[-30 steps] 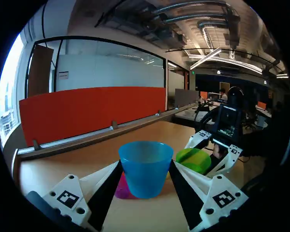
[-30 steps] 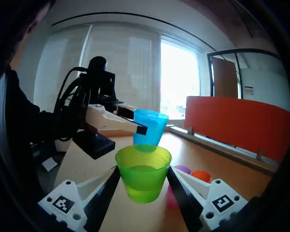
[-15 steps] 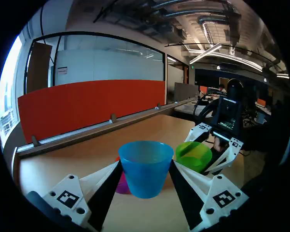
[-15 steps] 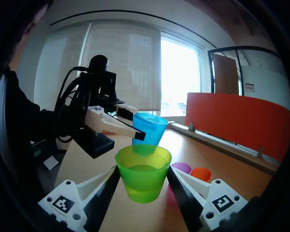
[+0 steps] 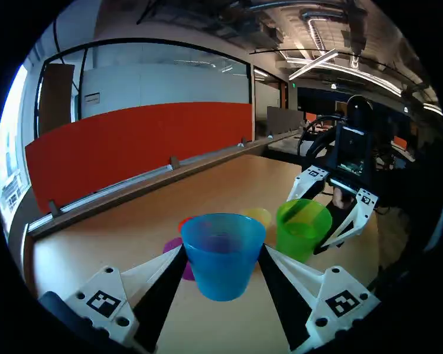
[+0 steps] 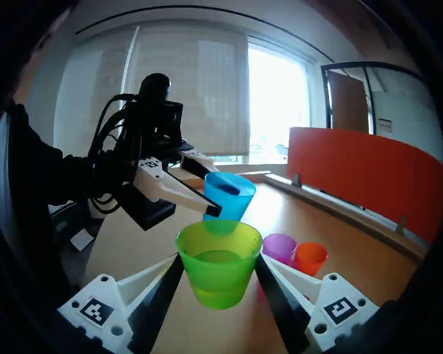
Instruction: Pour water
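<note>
Here the right gripper (image 6: 219, 259) clamps the green cup (image 6: 219, 284), upright and partly full of water. The left gripper (image 5: 222, 251) clamps the seemingly empty blue cup (image 5: 222, 272) just beside it, above the table (image 5: 133, 233). They look held close and level so green can tip into blue, clear of a purple cup (image 6: 279, 246) and an orange cup (image 6: 310, 258) below.

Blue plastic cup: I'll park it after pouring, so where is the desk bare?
Bare wooden desk runs between the orange divider panel and the small purple cup, orange cup and yellow cup. Crowded around those three, near the blue plastic cup and green plastic cup.
</note>
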